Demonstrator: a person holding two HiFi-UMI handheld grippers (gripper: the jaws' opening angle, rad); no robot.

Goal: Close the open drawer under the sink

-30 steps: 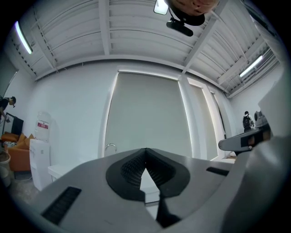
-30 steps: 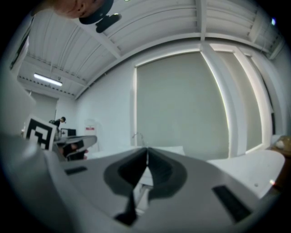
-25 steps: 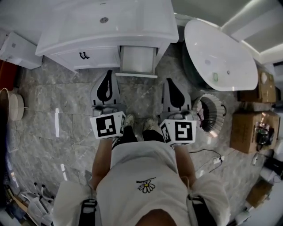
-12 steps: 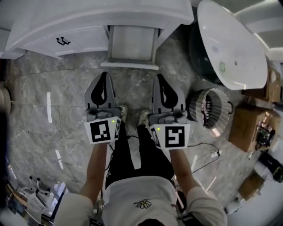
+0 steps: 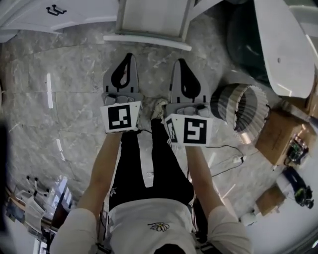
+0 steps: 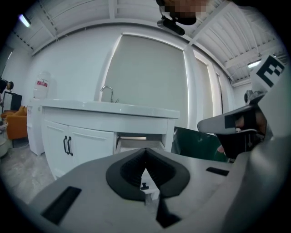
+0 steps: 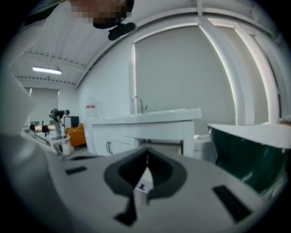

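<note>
Jutting lengthwise toward person, drawer [image 5: 150, 20], left gripper [image 5: 129, 55], right gripper [image 5: 180, 61], jaws pressed together

You stand on the grey marble floor [image 5: 74, 99]; the sink cabinet [image 5: 74, 12] lines its far edge, with a ribbed basket [image 5: 241, 106] and a cardboard box [image 5: 280, 136] to your right.

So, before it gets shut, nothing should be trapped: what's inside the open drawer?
In the head view the open drawer shows only a bare pale bottom. Its rear runs past the picture's top edge, so that part is unseen.
</note>
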